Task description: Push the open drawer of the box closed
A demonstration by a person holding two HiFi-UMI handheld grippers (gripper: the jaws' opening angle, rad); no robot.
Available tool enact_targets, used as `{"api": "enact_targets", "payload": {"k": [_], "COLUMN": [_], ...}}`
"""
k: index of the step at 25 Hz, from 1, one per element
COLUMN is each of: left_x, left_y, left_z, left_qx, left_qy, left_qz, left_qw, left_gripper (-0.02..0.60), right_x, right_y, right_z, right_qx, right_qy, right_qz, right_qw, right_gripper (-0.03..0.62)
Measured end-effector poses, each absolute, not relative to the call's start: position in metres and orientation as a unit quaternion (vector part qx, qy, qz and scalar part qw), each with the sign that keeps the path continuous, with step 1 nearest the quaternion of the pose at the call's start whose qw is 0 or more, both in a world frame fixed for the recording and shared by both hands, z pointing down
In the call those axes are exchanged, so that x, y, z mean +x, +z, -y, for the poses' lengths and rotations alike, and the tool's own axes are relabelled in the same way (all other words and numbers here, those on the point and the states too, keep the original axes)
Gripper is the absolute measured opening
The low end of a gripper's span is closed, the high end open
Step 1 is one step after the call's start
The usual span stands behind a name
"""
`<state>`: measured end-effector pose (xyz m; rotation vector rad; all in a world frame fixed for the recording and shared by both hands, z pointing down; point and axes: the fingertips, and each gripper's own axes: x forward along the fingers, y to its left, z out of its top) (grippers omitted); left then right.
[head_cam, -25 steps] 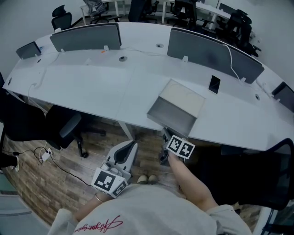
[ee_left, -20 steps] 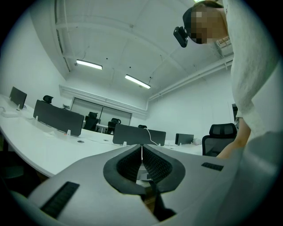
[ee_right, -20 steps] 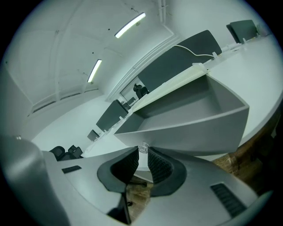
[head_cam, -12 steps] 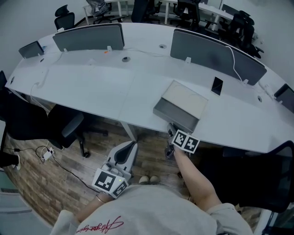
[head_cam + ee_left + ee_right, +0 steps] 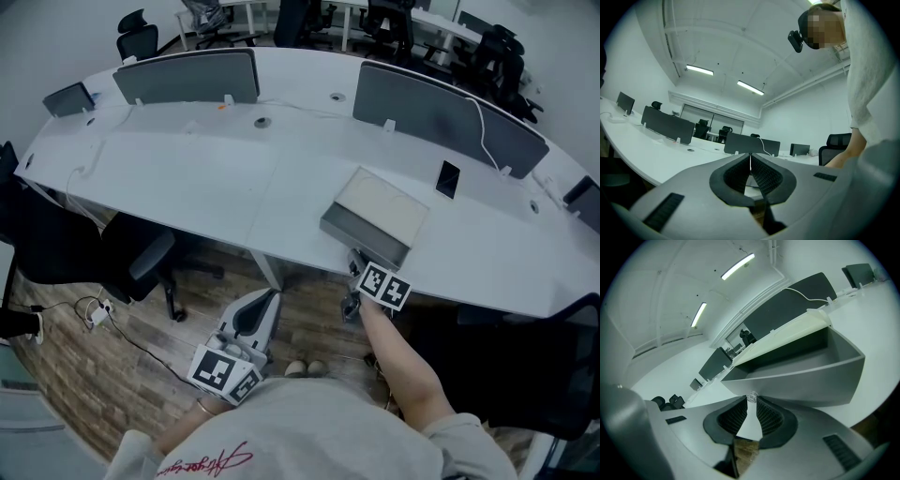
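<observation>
Right gripper view: right gripper [image 5: 751, 399] jaws nearly together, tips pinched on a small clear knob [image 5: 751, 396] on the front of the grey drawer [image 5: 806, 376], only a narrow gap behind the tips. Drawer front fills the frame just past the jaws, and its grey inside shows under the cream top of the box [image 5: 783, 338], so the drawer is partly out

Left gripper view: left gripper [image 5: 750, 157] jaws closed, pads meeting in a thin line, nothing between them. It points level across the room, with the person's sleeve at the right edge

Head view: box [image 5: 386, 202] sits on the white tabletop [image 5: 187, 178] near the edge closest to the person, right of centre. Drawer [image 5: 361, 234] sticks out of the box's near side toward that edge, by a short way. Right gripper [image 5: 354, 255] is at the drawer front, marker cube just behind it, forearm running back to the person. Left gripper [image 5: 272, 294] is held low over the wooden floor [image 5: 309, 319], off the tabletop and well apart from the box

Farther out: dark phone [image 5: 448, 178] lies on the tabletop just behind the box, grey partition screens [image 5: 431, 108] stand along the far side, black office chair [image 5: 131, 258] is tucked under the left part of the tabletop
</observation>
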<state>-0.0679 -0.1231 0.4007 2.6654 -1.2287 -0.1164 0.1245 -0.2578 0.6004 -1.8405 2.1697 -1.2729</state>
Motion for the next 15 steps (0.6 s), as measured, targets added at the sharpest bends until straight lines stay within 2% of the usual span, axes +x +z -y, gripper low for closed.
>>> {"api": "enact_targets", "payload": {"k": [15], "left_x": [-0.0663], "left_y": [0.4024], "left_z": [0.1278], "left_qx": [0.902], "left_qy": [-0.04], "left_qz": [0.415], "left_qw": [0.11], "left_gripper": [0.018], "right_x": [0.1321], "right_y": [0.601], "right_z": [0.2659], "right_qx": [-0.584], "right_qy": [-0.444], "right_qz": [-0.679], "right_qw": [0.04], "right_gripper": [0.072]}}
